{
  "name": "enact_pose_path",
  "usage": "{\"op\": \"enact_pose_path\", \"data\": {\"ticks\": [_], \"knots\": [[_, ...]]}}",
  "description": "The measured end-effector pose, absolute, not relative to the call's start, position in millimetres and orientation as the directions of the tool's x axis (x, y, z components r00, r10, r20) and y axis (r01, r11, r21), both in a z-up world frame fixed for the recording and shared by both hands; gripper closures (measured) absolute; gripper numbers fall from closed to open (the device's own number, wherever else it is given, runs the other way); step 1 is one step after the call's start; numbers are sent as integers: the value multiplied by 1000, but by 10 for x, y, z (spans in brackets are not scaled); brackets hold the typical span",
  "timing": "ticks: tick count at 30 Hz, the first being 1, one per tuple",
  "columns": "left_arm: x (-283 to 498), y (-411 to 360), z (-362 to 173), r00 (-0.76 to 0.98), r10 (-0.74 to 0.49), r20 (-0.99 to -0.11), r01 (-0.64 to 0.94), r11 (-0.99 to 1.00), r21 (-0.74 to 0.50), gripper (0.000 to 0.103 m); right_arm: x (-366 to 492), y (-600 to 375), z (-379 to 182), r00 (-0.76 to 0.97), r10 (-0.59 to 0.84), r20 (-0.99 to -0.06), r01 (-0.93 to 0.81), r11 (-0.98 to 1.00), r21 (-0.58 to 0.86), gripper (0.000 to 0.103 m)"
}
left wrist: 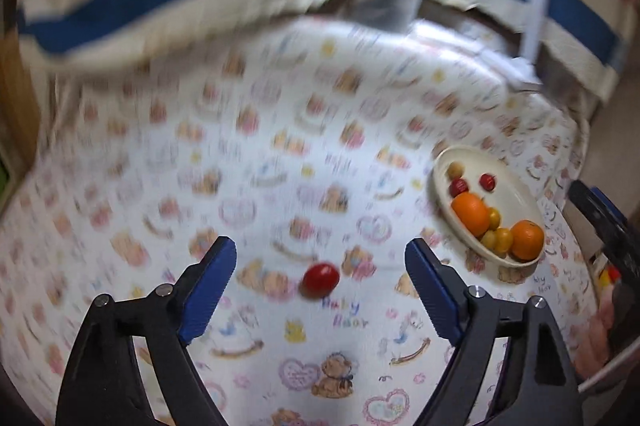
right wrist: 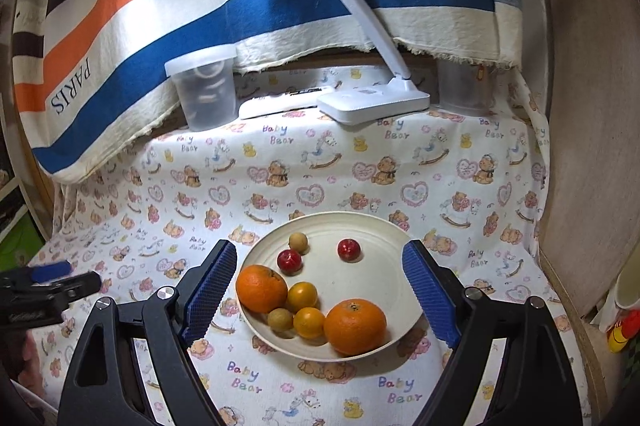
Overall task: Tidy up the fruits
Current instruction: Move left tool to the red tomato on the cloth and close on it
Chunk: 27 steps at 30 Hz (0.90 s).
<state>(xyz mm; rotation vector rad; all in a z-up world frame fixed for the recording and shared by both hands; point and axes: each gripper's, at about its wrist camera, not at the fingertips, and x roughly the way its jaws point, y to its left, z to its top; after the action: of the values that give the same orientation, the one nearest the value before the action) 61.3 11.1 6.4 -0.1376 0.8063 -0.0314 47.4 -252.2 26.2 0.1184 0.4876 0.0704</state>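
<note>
A small red tomato [left wrist: 320,280] lies alone on the bear-print cloth. My left gripper [left wrist: 320,254] is open around it, a blue pad on each side, neither touching it. The cream plate [right wrist: 332,216] holds two oranges [right wrist: 261,288] [right wrist: 354,326], two yellow tomatoes [right wrist: 302,296], two small red fruits [right wrist: 349,249] and two tan round ones [right wrist: 299,241]. Low over the plate's near half, my right gripper [right wrist: 320,252] is open and holds nothing. In the blurred left wrist view the plate [left wrist: 516,186] sits at the right.
A white desk lamp [right wrist: 372,102] stands at the back of the table. A clear plastic tub [right wrist: 206,86] is left of it and a second clear tub [right wrist: 464,86] is at the back right. A striped cloth [right wrist: 160,26] hangs behind. A wooden panel [right wrist: 580,146] closes the right side.
</note>
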Motion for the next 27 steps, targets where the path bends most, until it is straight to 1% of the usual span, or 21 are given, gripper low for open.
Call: {"op": "enact_pose_path", "data": {"ticks": [3, 5, 8, 10, 12, 15, 17, 20, 21, 27], "knots": [[687, 81, -92, 660, -68, -748, -46, 990, -132, 24, 476, -2478, 233, 879, 91, -468, -43, 993, 114, 17], [735, 49, -191, 628, -81, -774, -49, 989, -143, 24, 489, -2444, 211, 874, 90, -477, -46, 994, 104, 17], [793, 32, -292, 599, -76, -797, -84, 984, -156, 31, 495, -2404, 186, 870, 88, -485, -50, 995, 91, 17], [824, 41, -325, 594, -71, -801, -99, 982, -161, 40, 493, -2386, 184, 870, 84, -485, -51, 995, 81, 17], [868, 50, -355, 586, -69, -808, -106, 981, -161, 46, 477, -2365, 188, 873, 79, -481, -53, 996, 68, 17], [922, 56, -408, 562, -58, -825, -123, 981, -153, 48, 469, -2342, 190, 876, 68, -477, -50, 997, 51, 17], [934, 60, -443, 552, -51, -832, -131, 980, -147, 52, 475, -2340, 190, 875, 68, -479, -52, 998, 46, 17], [921, 67, -460, 550, -40, -834, -136, 981, -136, 64, 480, -2346, 188, 874, 66, -482, -49, 998, 48, 17], [932, 62, -466, 548, -45, -835, -131, 981, -139, 76, 481, -2349, 188, 874, 65, -482, -48, 998, 48, 17], [953, 16, -391, 554, -58, -831, -121, 981, -149, 76, 480, -2393, 199, 878, 57, -476, -35, 998, 54, 17]]}}
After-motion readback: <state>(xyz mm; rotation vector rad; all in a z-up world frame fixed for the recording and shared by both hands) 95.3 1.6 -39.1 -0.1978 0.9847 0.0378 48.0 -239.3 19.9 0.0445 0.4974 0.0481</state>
